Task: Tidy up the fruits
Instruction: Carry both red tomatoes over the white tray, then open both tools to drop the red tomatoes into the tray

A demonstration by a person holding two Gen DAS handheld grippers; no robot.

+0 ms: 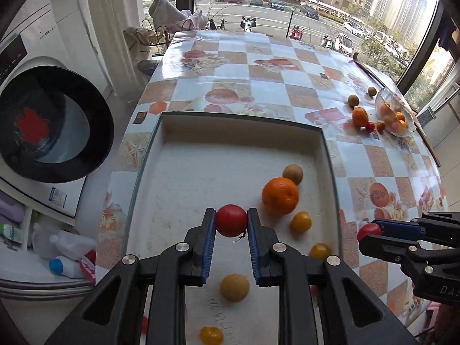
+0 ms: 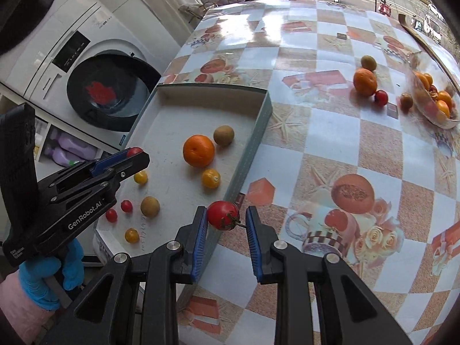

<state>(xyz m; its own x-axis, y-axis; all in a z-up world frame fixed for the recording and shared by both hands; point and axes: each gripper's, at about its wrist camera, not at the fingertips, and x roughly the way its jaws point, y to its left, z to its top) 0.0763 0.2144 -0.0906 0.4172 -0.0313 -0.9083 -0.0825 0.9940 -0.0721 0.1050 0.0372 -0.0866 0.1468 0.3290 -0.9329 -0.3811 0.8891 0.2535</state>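
My left gripper (image 1: pixel 231 218) is shut on a red tomato (image 1: pixel 231 220) above the white tray (image 1: pixel 201 172). The tray (image 2: pixel 260 132) holds an orange (image 1: pixel 279 195), a brown round fruit (image 1: pixel 292 174), several small yellow tomatoes and two tiny red ones (image 2: pixel 126 206). Over the tray's right wall, my right gripper (image 2: pixel 227 215) holds a second red tomato (image 2: pixel 222 215) with a stem; the fruit lies against the left pad and the stem reaches the right pad. The left wrist view shows the right gripper (image 1: pixel 371 231) at the right edge. The left gripper (image 2: pixel 136 155) appears at the left of the right wrist view.
A glass bowl (image 2: pixel 437 106) of fruit lies at the far right of the checkered table (image 2: pixel 330 132), with an orange (image 2: pixel 365 82), a small red tomato (image 2: pixel 381 97) and brown fruits beside it. A washing machine (image 1: pixel 54 126) stands left of the table. A blue-gloved hand (image 2: pixel 49 276) grips the left tool.
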